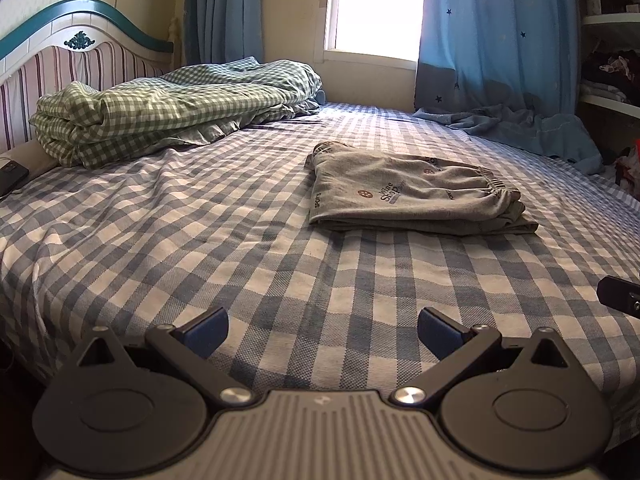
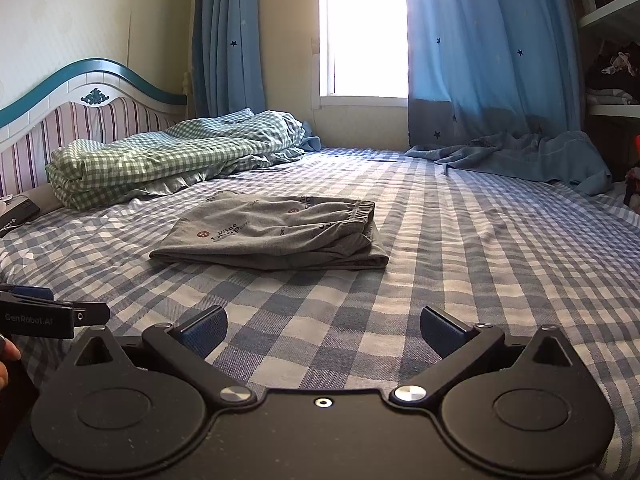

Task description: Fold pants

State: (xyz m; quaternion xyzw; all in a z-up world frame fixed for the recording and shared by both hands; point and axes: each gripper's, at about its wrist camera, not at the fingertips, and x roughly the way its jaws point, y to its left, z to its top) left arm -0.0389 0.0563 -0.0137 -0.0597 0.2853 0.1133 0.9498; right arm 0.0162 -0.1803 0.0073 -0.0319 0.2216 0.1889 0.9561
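Pants look folded; both grippers hang back, jaws released.

Left wrist: left gripper (image 1: 322, 332) is empty, grey pants (image 1: 416, 200) stacked on the bed (image 1: 200, 240) at one o'clock. Right wrist: right gripper (image 2: 324, 334) is empty, pants (image 2: 276, 232) at eleven o'clock; any next move is probably tidying.

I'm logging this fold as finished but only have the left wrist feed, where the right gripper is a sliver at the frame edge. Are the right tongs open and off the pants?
Observer: Yes. The right tongs are open with only checked bedsheet between them, and they sit short of the folded grey pants.
Operator: How does my left gripper look from outside?
Observer: The left tongs show side-on at the left edge of the right wrist view. They are apart from the pants, with part of the hand visible just below them.
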